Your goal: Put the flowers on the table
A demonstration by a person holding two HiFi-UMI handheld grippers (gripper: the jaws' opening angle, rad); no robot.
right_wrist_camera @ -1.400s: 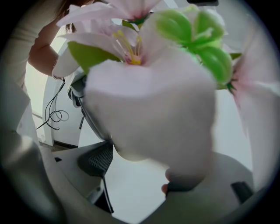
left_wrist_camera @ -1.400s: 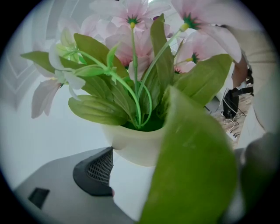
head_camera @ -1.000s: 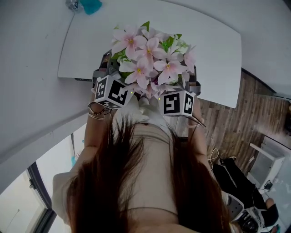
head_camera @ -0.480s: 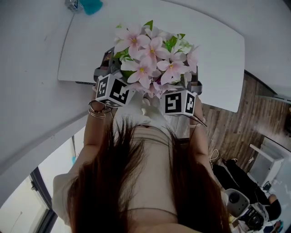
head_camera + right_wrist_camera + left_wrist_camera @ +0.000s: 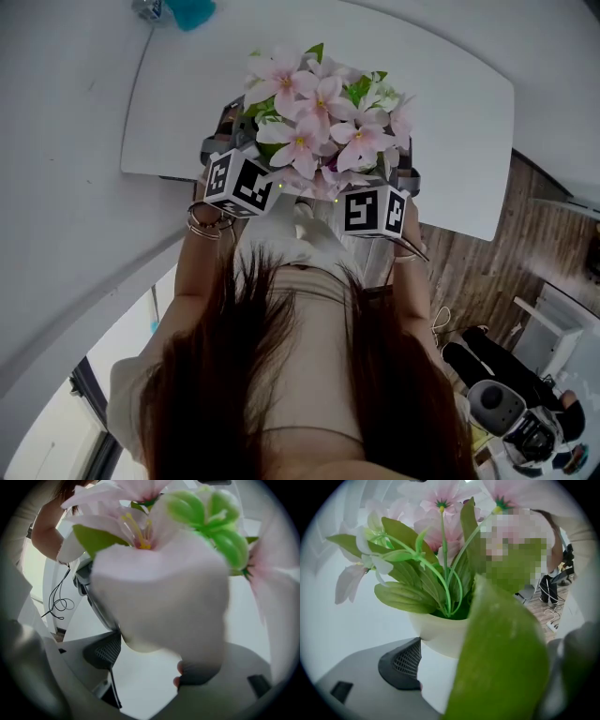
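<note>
A bunch of pink flowers [image 5: 319, 112] with green leaves stands in a white pot [image 5: 440, 632]. It is held up in front of the person, over the near edge of the white table [image 5: 187, 94]. My left gripper [image 5: 225, 141] is on the pot's left side, and one mesh pad [image 5: 404, 663] presses the pot wall. A big leaf [image 5: 501, 667] hides its other jaw. My right gripper [image 5: 403, 164] is on the right side. In the right gripper view the pot [image 5: 140, 641] sits between its pads [image 5: 104, 652], partly hidden by petals.
A teal object [image 5: 187, 11] lies at the table's far left corner. Wooden floor [image 5: 469, 272] runs to the right of the table, with a black bag [image 5: 487, 366] and gear on it. Cables [image 5: 58, 604] lie on the floor.
The flowers and both grippers have drifted slightly right and down in the head view. The hold on the pot looks the same.
</note>
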